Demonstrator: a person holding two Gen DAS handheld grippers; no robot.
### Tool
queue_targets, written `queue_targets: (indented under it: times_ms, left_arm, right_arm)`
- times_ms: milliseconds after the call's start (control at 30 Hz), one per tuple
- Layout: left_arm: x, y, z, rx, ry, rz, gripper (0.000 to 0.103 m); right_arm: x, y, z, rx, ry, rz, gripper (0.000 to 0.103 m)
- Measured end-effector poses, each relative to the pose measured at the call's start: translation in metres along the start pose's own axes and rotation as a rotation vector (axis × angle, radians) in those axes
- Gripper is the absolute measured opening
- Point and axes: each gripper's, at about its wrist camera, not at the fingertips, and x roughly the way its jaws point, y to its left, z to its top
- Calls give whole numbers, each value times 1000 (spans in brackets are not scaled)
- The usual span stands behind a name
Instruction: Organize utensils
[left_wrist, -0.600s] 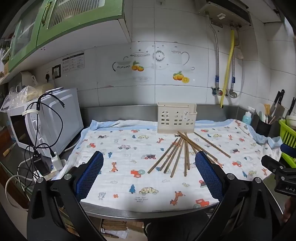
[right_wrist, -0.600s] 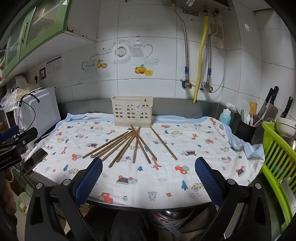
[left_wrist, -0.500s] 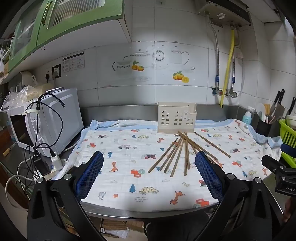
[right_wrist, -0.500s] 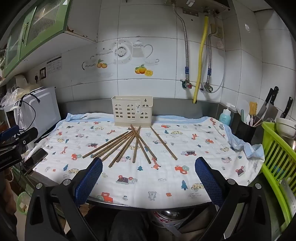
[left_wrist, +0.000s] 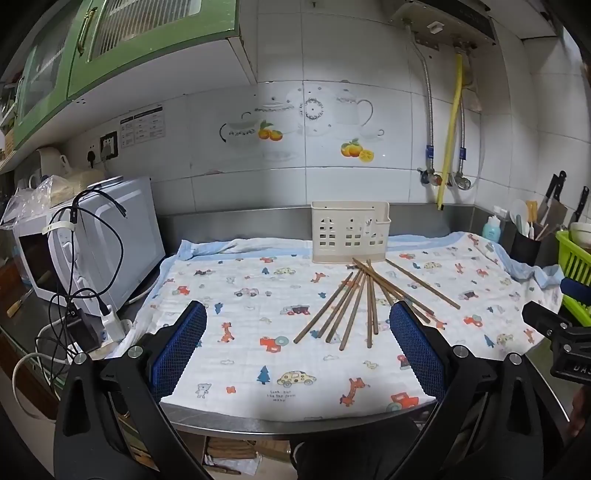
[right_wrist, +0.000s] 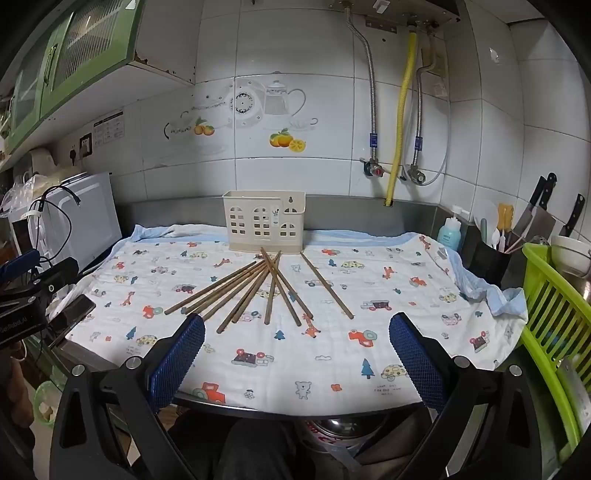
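Both my fingers (left_wrist: 297, 339) (right_wrist: 295, 343) spread, empty — chopsticks (right_wrist: 258, 288) fan lengthwise ahead toward the holder (right_wrist: 264, 221), nearer my right.

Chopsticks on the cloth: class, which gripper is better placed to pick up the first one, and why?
Probably the right gripper. In its view the chopsticks fan out centred ahead of its open jaws. The left gripper, also open and empty, sees them off to its right, towards one finger.

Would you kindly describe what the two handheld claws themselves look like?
Both match: the left claw and right claw each have two black angular plastic fingers with silver screws, tipped by blue mesh-textured pads.
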Motion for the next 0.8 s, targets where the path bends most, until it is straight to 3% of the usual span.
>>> queue_targets:
  times_ms: [800]
  left_arm:
    - [7, -2, -7, 8, 23, -16, 98]
  right_arm:
    - [3, 2, -2, 0, 3, 2, 97]
